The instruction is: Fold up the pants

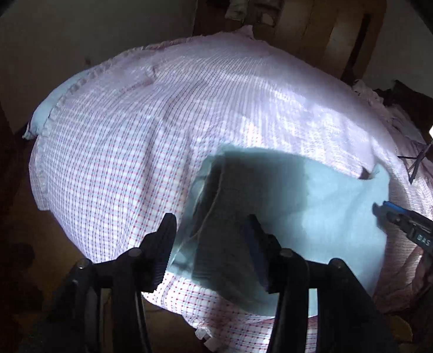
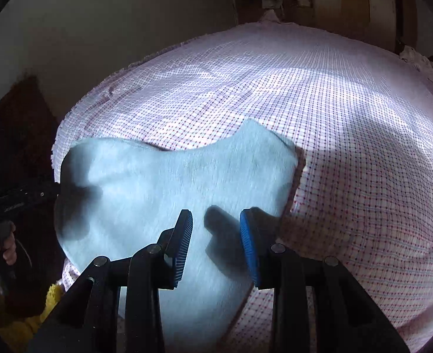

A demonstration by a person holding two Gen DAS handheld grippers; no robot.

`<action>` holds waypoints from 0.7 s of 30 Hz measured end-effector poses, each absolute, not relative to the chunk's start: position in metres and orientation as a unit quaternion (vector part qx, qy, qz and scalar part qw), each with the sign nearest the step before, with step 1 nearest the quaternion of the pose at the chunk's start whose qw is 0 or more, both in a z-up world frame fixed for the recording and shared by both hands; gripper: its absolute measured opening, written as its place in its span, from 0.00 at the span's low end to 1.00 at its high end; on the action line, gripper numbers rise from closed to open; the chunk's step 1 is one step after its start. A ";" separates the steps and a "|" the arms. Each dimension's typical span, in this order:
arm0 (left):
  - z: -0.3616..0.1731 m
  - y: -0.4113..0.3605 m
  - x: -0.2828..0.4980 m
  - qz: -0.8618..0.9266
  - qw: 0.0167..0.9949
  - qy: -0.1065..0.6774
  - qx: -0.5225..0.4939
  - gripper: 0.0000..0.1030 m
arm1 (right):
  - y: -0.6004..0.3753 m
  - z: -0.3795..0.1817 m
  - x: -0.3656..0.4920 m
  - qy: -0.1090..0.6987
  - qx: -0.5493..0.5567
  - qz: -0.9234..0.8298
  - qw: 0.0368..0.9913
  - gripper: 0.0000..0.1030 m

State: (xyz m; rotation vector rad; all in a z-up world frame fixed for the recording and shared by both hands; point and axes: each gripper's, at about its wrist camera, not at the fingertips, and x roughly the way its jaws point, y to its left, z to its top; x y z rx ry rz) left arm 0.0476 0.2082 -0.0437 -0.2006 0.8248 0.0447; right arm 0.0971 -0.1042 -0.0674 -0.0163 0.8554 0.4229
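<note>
Dim walls and a dark wooden door are standing behind a bed covered in a white sheet with a red and blue check [image 2: 348, 147], lit hard from one side. On that sheet the pale blue soft-fabric pants [image 2: 163, 176] are lying, already doubled into a broad pad toward the near edge of the bed.

The left claw [image 1: 210, 250] is hanging over the pants' layered edge with its black jaws apart, a flap of cloth lying between them but not pinched. The right claw [image 2: 215, 244] is hovering over the near part of the pants, its blue ribbed pads [image 2: 184, 244] parted and nothing caught between them.

To my eye the fold has just been laid and wants tidying. Whoever is holding these would do well to press the layered edge flat toward the far side of the pants before lifting away, keep the corners squared, and avoid snagging the checked sheet underneath, since loose fleece like this is likely to spring back.
</note>
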 end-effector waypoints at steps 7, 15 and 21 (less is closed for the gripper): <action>-0.038 0.168 0.087 -0.046 0.920 0.382 -0.067 0.49 | -0.099 -0.069 0.116 0.415 0.002 0.192 0.889 0.26; -0.089 0.181 0.148 -0.022 0.906 0.417 -0.069 0.32 | -0.091 -0.089 0.142 0.432 -0.004 0.183 0.883 0.26; -0.082 0.175 0.136 -0.014 0.908 0.416 -0.048 0.32 | -0.094 -0.090 0.140 0.422 0.009 0.186 0.887 0.26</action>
